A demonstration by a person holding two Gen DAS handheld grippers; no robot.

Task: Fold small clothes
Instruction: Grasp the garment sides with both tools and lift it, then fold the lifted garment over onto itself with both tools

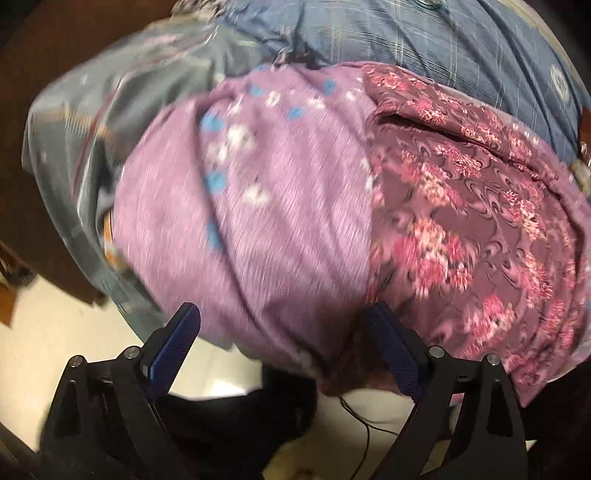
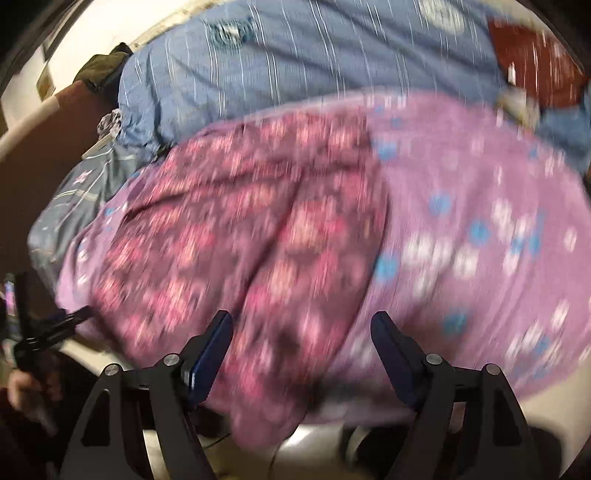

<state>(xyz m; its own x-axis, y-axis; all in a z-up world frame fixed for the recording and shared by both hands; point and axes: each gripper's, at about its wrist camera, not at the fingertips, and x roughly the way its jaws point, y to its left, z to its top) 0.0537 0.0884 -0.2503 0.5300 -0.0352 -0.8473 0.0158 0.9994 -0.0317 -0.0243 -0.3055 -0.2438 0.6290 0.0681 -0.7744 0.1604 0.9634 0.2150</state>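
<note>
While both tools, left tool (image 1: 282, 345) and right tool (image 2: 301, 352), are hanging open above the purple flowered cotton garment (image 1: 295, 221), each should be pinching a near-edge corner.

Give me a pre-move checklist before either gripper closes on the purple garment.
1. Left gripper open: ok, fingers spread wide.
2. Right gripper open: ok, fingers spread wide.
3. Purple garment on the blue bedsheet: ok, spread across it.
4. Hem between the left fingers: ok, near edge lies between them.
5. Hem between the right fingers: ok, near edge hangs between them.
6. Single layer in each grasp: cannot tell, both views blurred.
</note>
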